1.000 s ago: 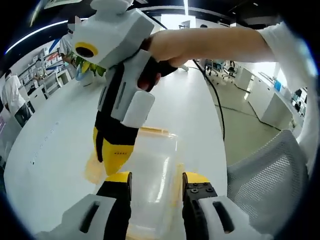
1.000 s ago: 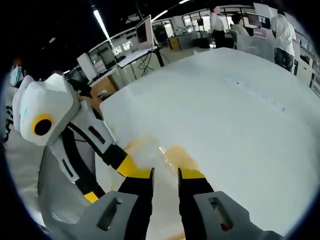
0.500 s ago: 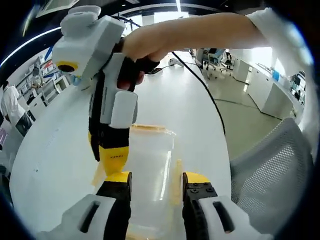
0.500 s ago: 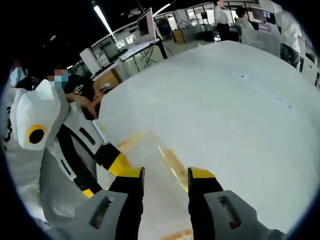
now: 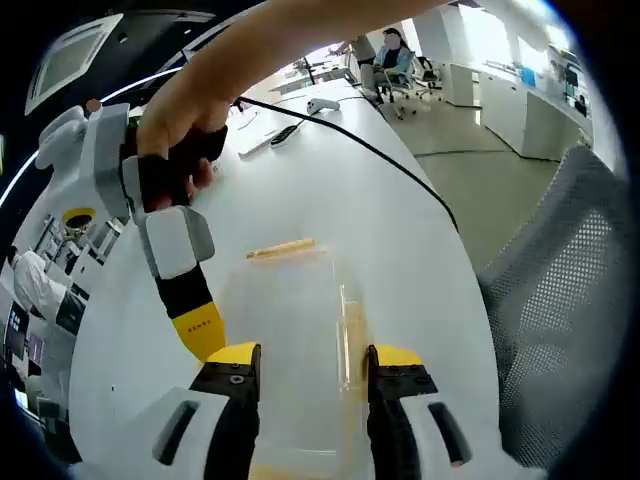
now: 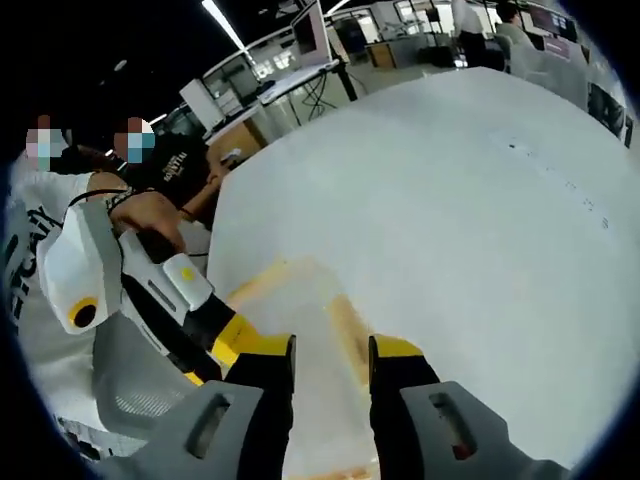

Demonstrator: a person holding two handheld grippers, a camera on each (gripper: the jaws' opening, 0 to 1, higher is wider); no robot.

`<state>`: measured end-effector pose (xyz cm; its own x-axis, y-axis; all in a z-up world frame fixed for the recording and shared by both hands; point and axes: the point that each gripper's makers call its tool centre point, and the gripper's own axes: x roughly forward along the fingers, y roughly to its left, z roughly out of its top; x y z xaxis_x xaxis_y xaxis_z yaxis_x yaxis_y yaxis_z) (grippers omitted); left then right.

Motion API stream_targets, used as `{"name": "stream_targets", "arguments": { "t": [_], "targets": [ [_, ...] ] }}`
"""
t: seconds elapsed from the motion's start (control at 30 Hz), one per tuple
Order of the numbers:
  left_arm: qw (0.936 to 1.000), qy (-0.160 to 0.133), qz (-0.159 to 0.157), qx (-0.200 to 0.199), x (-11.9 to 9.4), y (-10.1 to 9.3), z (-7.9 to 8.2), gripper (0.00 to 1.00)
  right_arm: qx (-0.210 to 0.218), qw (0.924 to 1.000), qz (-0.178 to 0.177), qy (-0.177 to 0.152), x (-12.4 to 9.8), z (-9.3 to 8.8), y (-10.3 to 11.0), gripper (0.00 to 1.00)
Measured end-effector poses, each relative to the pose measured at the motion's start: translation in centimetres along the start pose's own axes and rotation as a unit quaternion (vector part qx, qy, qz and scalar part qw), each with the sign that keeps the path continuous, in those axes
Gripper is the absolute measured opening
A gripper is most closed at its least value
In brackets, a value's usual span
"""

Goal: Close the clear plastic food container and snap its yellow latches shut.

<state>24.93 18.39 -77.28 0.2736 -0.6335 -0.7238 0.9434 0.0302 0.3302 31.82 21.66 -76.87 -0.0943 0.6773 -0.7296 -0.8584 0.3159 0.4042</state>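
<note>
The clear plastic container lies on the white table, lid down, and runs forward between my left gripper's jaws, which are closed in against it. A yellow latch lies at its far end and another latch along its right side. My right gripper, held by a hand, is open and straddles the container, with its yellow tip at the container's left side. A yellow latch shows just ahead of its right jaw. The left gripper's body comes in from the left.
A mesh office chair stands close by the table's edge. A black cable and small devices lie farther along the table. Seated people and desks with monitors fill the room beyond.
My right gripper's jaws have spread wider than a second ago and it has shifted to the container's left side. The left gripper's jaw gap is unchanged while its view has tilted.
</note>
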Motion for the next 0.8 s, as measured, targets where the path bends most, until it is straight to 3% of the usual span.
{"name": "stream_targets", "arguments": {
  "t": [0.17,0.4,0.8],
  "targets": [
    [0.9999,-0.002,0.004,0.012,0.03,-0.14,0.06,0.37,-0.008,0.9997,0.018,0.017,0.72,-0.36,0.15,0.29],
    [0.9993,0.0,0.012,0.035,0.25,-0.24,-0.04,0.37,-0.008,0.9992,0.034,0.02,0.61,-0.45,-0.13,0.28],
    [0.9989,-0.001,0.02,0.041,0.31,-0.24,-0.04,0.35,-0.023,0.9989,0.032,0.024,0.62,-0.46,-0.23,0.26]
  ]
}}
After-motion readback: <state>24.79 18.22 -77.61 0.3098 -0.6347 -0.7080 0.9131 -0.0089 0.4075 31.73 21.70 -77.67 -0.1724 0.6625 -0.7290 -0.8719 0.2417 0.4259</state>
